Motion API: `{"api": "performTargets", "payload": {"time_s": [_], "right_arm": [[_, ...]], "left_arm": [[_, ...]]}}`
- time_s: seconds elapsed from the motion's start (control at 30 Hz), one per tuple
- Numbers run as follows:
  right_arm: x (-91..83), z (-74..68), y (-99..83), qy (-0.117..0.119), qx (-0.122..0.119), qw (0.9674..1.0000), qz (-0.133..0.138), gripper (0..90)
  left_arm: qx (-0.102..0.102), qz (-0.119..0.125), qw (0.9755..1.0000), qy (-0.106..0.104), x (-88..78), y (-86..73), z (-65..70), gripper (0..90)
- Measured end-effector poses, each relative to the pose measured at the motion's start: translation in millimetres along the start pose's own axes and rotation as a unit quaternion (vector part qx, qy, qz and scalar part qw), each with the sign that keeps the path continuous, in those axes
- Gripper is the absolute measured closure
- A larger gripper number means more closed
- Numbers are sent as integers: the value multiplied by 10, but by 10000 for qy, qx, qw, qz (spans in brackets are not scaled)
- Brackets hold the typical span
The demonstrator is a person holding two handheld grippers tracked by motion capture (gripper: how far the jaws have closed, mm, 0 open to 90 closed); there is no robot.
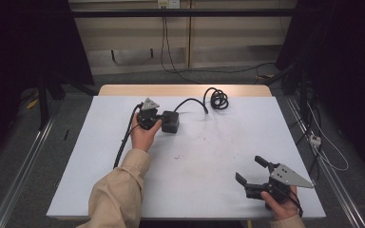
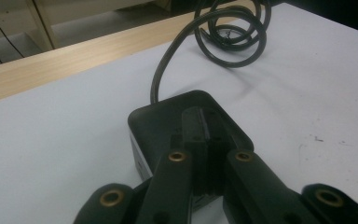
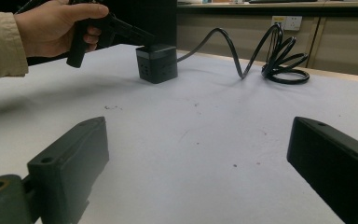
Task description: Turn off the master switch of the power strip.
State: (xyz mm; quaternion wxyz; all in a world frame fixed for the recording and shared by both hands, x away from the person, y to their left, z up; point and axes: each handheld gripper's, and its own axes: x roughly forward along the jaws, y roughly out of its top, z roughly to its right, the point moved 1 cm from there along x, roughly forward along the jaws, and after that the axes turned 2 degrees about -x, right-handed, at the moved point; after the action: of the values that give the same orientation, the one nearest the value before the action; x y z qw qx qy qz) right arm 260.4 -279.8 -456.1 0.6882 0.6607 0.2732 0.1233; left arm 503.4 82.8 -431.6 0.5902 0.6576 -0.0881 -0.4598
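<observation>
One black cube-shaped adapter point(image 1: 170, 121) sits on the white counter point(image 1: 218, 152), toward its far edge; its single cable point(image 1: 190, 101) runs away to one coil point(image 1: 217, 99) beyond it. The left gripper point(image 1: 158, 117) is the nearer of the two, its fingers point(image 2: 199, 140) pressed together with nothing between them and resting on top of the adapter, pointing along the adapter toward the coil; the right gripper point(image 1: 251, 172) lies well apart from the adapter near the counter's near edge, fingers point(image 3: 70, 161) spread wide and empty.

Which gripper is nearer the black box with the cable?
Left. The left gripper is at the black box, jaws shut over its top; the right gripper rests open near the table's front right corner, far from it.
</observation>
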Motion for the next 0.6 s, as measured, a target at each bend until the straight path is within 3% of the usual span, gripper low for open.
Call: {"api": "performTargets", "payload": {"time_s": [0.5, 0.6], "right_arm": [[7, -13, 2, 25, -14, 10000, -15, 49], [11, -18, 3, 31, -26, 10000, -6, 49]], "left_arm": [[138, 10, 9999, 33, 7, -3, 15, 900], [343, -39, 9993, 139, 12, 11, 48, 900]]}}
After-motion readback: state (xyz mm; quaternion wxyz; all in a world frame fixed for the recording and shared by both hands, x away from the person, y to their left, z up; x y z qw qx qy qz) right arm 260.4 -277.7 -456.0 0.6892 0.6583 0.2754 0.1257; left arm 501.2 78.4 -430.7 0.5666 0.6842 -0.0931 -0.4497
